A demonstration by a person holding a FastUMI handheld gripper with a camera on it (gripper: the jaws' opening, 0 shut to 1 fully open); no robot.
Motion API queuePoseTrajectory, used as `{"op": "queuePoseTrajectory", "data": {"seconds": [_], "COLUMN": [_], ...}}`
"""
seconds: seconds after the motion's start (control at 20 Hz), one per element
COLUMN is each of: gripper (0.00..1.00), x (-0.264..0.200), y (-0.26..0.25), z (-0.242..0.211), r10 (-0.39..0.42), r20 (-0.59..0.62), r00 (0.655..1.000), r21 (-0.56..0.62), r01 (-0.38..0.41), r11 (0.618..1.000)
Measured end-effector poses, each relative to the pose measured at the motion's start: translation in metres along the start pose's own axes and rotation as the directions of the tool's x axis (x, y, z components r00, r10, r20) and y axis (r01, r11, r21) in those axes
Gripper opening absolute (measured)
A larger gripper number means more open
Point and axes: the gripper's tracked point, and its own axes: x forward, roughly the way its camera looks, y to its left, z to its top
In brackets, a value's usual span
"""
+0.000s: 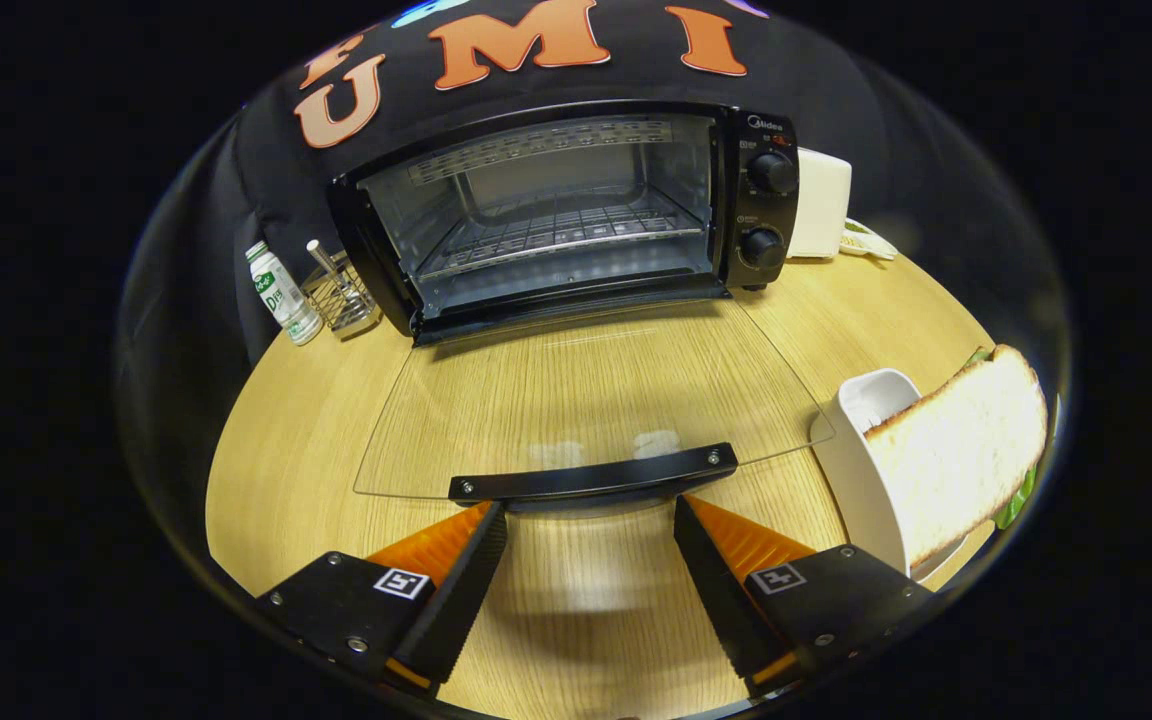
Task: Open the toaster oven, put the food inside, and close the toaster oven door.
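Door (586,410) down ahead of open tool (591,515); bread (956,455) beside.

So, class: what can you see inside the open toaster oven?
Inside the toaster oven sits a bare wire rack; no food there. Beneath the rack is too dim to judge. The hand-held gripper is open, just short of the door handle.

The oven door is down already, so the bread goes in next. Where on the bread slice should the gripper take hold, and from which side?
Probably the upper crust edge of the bread slice, from above. It leans tilted in the white holder, which hides its lower part, so only the top stands free. Set the open gripper, now at the door handle, with one finger on each flat face.
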Motion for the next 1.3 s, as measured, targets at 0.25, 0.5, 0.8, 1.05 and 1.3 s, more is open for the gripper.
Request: {"op": "queuePoseTrajectory", "data": {"seconds": [0.25,0.5,0.8,1.05,1.3], "gripper": [1.0,1.0,0.99,0.99,0.99], "x": [-0.035,-0.076,-0.113,-0.126,-0.09], "y": [0.005,-0.032,-0.115,-0.147,-0.097], "z": [0.041,0.09,0.095,0.135,0.184], "r10": [0.035,0.001,-0.074,-0.084,0.018], "r20": [0.109,0.225,0.216,0.286,0.332], "r00": [0.993,0.974,0.974,0.954,0.943], "r21": [0.046,0.017,-0.031,-0.006,-0.05], "r01": [-0.04,-0.005,0.082,0.09,-0.001], "r11": [0.998,1.0,0.996,0.996,0.999]}}
